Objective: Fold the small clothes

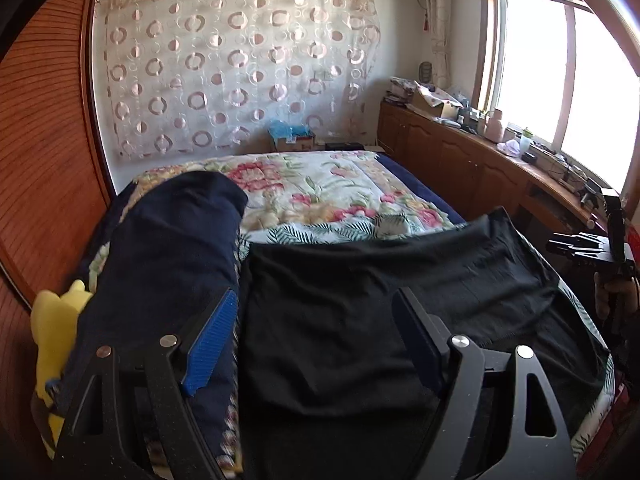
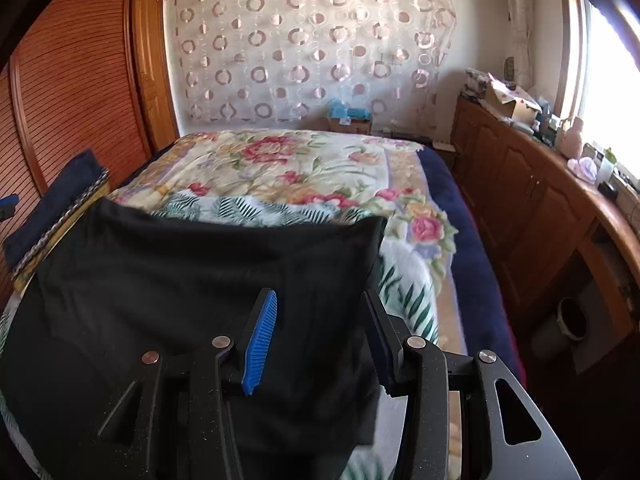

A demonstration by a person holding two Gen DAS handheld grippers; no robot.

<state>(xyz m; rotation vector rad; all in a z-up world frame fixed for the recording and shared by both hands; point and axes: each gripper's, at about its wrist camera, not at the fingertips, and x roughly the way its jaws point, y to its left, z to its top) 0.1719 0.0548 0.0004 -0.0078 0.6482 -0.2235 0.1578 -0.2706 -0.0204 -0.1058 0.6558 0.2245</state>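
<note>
A black garment point(image 1: 380, 280) lies spread flat on the floral bed cover point(image 1: 320, 188). My left gripper point(image 1: 316, 300) hovers over the garment's near left part, jaws wide open, nothing pinched between the blue pads point(image 1: 212, 340). My right gripper point(image 2: 320, 296) is open above the same black garment point(image 2: 192, 280) near its right edge; the cloth lies under the gap and the pads do not press it. The right gripper point(image 1: 576, 246) also shows at the right edge of the left wrist view, held by a hand.
A dark navy folded pile point(image 1: 168, 248) sits beside the garment's left side, with a yellow plush toy point(image 1: 56, 320) further left. A wooden slatted wardrobe point(image 2: 72, 80) flanks the bed's left side, and a cluttered wooden cabinet point(image 2: 520, 184) under the window flanks the right.
</note>
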